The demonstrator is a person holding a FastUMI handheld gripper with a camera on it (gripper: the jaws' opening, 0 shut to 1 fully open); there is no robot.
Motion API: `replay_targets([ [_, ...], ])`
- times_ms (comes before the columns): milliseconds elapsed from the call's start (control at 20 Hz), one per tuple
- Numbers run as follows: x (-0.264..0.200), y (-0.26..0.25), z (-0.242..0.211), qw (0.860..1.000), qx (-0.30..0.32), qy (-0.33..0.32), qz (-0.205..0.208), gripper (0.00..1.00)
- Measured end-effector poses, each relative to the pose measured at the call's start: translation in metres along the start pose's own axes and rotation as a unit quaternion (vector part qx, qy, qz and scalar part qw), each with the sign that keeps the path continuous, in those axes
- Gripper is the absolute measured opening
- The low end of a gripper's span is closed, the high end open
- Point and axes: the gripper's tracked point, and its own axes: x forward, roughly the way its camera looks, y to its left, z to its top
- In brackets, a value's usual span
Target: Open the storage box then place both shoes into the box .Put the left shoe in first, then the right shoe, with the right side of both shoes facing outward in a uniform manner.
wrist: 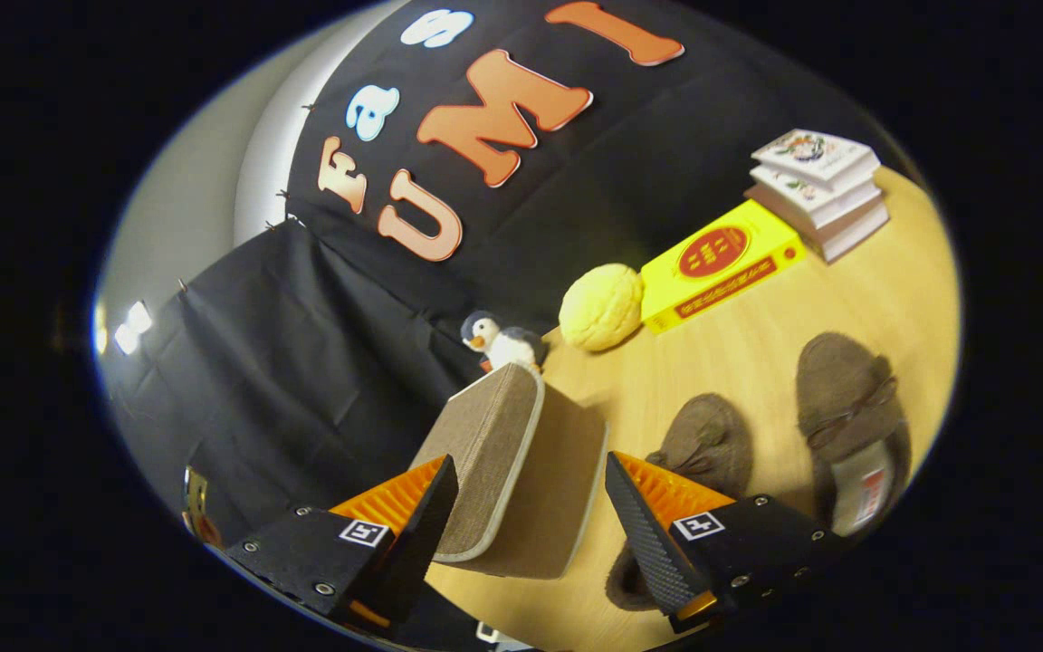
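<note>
The tongs (531, 521) stand wide apart, and the beige fabric-covered storage box (521, 475) with its pale-edged lid sits right in the gap between the fingers; whether either finger touches it cannot be told. The lid is down on the box. The view is tilted, so the light wooden tabletop (757, 353) slopes across the scene.

Taking the box as the landmark: just beside it, partly behind one finger, lies the nearer brown suede slipper (698, 448). Further out from the box on that same side lies the second brown suede slipper (852, 426), a pale insole label showing at its heel, too blurred to read. The two slippers lie apart with bare wood between them.

Beyond the box, a small grey-and-white plush penguin (499, 344) stands touching its far corner, against the black cloth wall (304, 362). Past the penguin sits a round yellow bun-shaped cushion (601, 306), touching a flat yellow box with a red round emblem (716, 263); its red lettering is too small to read. A stack of three white books with floral covers (816, 190) rests at the tabletop's far end.

Open wood lies between the storage box and the yellow box.
</note>
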Motion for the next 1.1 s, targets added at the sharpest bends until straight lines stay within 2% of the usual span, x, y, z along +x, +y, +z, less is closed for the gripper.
replay_targets([
  [200,0.021,0.014,-0.015,0.993,0.058,0.056,0.081,0.98],
  [400,0.035,0.021,-0.034,0.982,0.088,0.107,0.129,0.97],
  [550,0.045,0.028,-0.054,0.974,0.091,0.150,0.144,0.97],
  [700,0.050,0.035,-0.057,0.967,0.107,0.164,0.165,0.97],
  [950,0.058,0.045,-0.081,0.957,0.101,0.207,0.177,0.97],
  [1100,0.064,0.047,-0.079,0.953,0.118,0.210,0.185,0.97],
])
